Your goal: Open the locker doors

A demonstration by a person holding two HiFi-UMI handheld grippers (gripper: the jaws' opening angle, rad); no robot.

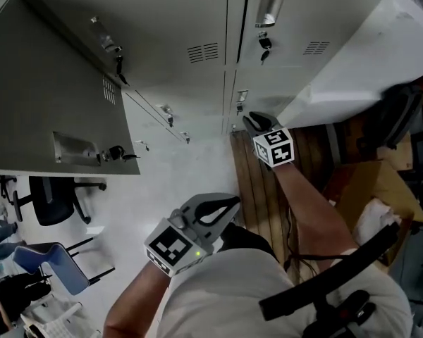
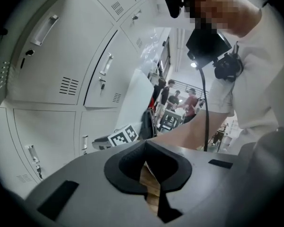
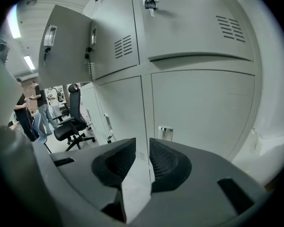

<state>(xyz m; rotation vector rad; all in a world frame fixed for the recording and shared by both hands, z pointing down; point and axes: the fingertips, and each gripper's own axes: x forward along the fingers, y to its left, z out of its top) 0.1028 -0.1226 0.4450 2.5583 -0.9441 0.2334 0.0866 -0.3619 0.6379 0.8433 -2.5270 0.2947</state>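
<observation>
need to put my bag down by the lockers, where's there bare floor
Bare pale floor lies between the open locker door and the wooden planks. Crowded: office chairs at left, cardboard box and leaning white panel at right.

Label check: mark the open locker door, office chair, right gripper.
open locker door (image 3: pixel 66 46), right gripper view, panel centre.
office chair (image 3: pixel 75 100), right gripper view, backrest.
right gripper (image 1: pixel 256 122), head view, between fingertips.

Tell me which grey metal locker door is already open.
The upper-left grey metal locker door, swung outward; the other doors in the right gripper view sit flush.
</observation>
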